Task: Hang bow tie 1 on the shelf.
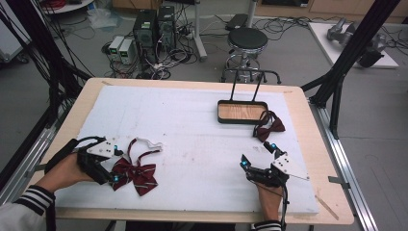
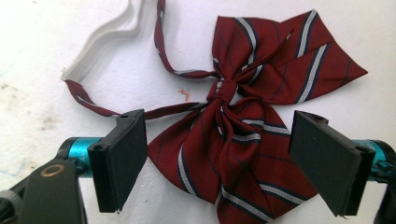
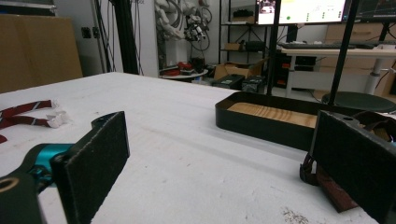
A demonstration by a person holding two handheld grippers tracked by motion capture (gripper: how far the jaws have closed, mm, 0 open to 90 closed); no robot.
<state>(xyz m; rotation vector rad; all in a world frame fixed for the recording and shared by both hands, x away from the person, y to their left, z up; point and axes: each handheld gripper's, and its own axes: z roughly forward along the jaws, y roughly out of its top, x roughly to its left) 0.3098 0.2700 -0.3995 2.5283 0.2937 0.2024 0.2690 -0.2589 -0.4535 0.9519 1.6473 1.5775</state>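
1. High view: a lab floor with computer towers, a round stool and loose cables lies behind a wooden desk covered by a white foam sheet. On the sheet's near left lies a dark red striped bow tie, its thin strap and white clasp trailing toward the middle. The left gripper hangs right at the bow's left edge. The right gripper rests on the sheet well apart, jaws spread and empty. A black tray with a wooden floor and a tall wire handle stands at the far right, and a second, darker bow tie lies just beside its near right corner.

2. Left gripper view: the jaws stand wide on either side of the striped bow tie, over its lower wings, pressing on nothing. The cloth looks light, soft and floppy — it should bunch and drape if lifted. The knot at the centre seems the firmest place to pinch; the strap and white clasp would dangle and could snag.

3. Right gripper view: the jaws are wide apart with bare sheet between them. The tray stands ahead — the darker bow tie peeks out beside the right jaw. Nothing blocks the way to the tray.
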